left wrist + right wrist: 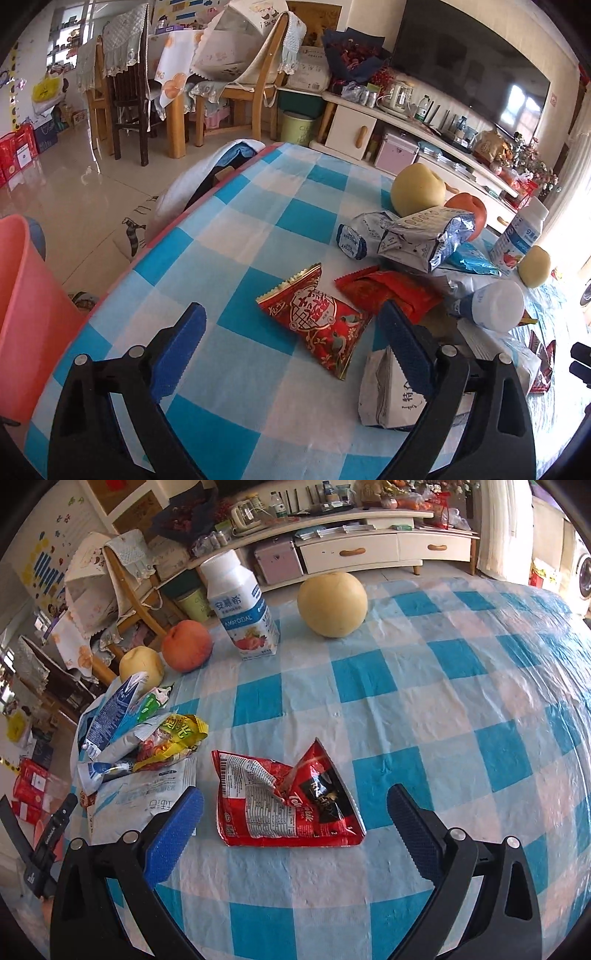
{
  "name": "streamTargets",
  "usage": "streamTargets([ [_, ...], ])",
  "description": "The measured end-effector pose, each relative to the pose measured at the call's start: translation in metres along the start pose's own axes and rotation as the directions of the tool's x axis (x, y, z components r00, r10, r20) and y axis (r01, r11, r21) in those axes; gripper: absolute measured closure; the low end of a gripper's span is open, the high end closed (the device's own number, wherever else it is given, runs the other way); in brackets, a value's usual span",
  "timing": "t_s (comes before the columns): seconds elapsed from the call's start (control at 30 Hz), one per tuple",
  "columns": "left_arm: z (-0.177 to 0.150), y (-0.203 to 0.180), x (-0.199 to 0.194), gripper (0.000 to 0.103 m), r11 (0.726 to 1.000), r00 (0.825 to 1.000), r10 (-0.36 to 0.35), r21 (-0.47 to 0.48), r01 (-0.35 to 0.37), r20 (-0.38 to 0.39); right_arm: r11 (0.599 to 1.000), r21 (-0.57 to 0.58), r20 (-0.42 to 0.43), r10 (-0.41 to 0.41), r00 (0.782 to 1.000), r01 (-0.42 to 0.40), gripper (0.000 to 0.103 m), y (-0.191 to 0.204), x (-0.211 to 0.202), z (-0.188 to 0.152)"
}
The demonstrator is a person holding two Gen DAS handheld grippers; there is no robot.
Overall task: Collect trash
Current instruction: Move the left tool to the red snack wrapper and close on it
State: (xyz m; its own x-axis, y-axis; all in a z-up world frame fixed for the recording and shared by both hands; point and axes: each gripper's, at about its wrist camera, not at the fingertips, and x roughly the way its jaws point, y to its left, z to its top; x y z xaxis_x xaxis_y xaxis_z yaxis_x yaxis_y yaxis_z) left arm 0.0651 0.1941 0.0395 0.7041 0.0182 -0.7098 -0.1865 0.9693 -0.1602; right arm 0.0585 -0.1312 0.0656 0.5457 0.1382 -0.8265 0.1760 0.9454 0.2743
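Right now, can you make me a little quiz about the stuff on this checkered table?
1. True or false: the right gripper is shut on the crumpled red wrapper.
2. What lies nearest between the left gripper fingers? A) the pear B) the red patterned snack packet C) the yogurt bottle
3. What colour is the bin at the table's edge in the left wrist view?

Key:
1. False: it is open, with the wrapper lying flat on the tablecloth.
2. B.
3. Pink.
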Motion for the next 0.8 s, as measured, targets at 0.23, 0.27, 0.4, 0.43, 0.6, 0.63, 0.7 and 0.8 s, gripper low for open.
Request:
streamTargets([
  [0.23, 0.002, -0.003, 0.024, 0.024, 0.999, 0.996, 0.05, 0.009, -0.049, -0.073, 0.979, -0.172, -0.041, -0.115, 0.993, 0.106, 0.005, 0.033, 0.038, 0.0],
  [0.27, 0.003, -0.003, 0.024, 0.024, 0.999, 0.996, 0.047, 0.008, -0.046, -0.073, 0.975, -0.188, -0.05, -0.131, 0.99, 0.12, 0.004, 0.035, 0.044, -0.001],
  [0.4, 0.004, -0.009, 0.025, 0.03, 0.998, 0.997, 0.053, 0.032, -0.051, -0.065, 0.953, -0.25, -0.044, -0.189, 0.981, 0.172, 0.004, 0.042, 0.06, -0.006],
  [0.43, 0.004, -0.01, 0.025, 0.034, 0.998, 0.997, 0.047, 0.036, -0.045, -0.064, 0.95, -0.255, -0.042, -0.196, 0.98, 0.179, 0.004, 0.043, 0.061, -0.007],
  [0.6, 0.002, -0.016, 0.024, 0.042, 0.998, 0.998, 0.033, 0.054, -0.031, -0.046, 0.949, -0.261, -0.056, -0.199, 0.978, 0.178, 0.004, 0.042, 0.065, -0.006],
  [0.63, 0.001, -0.016, 0.023, 0.043, 0.998, 0.999, 0.029, 0.051, -0.027, -0.043, 0.952, -0.255, -0.065, -0.192, 0.979, 0.169, 0.004, 0.042, 0.066, -0.006],
  [0.7, 0.0, -0.013, 0.023, 0.045, 0.999, 0.999, 0.007, 0.034, -0.006, -0.045, 0.959, -0.242, -0.088, -0.175, 0.981, 0.15, 0.004, 0.039, 0.069, -0.006],
  [0.8, 0.0, -0.007, 0.024, 0.045, 1.0, 0.998, -0.029, 0.001, 0.029, -0.049, 0.966, -0.222, -0.106, -0.159, 0.982, 0.133, 0.004, 0.036, 0.07, -0.004],
])
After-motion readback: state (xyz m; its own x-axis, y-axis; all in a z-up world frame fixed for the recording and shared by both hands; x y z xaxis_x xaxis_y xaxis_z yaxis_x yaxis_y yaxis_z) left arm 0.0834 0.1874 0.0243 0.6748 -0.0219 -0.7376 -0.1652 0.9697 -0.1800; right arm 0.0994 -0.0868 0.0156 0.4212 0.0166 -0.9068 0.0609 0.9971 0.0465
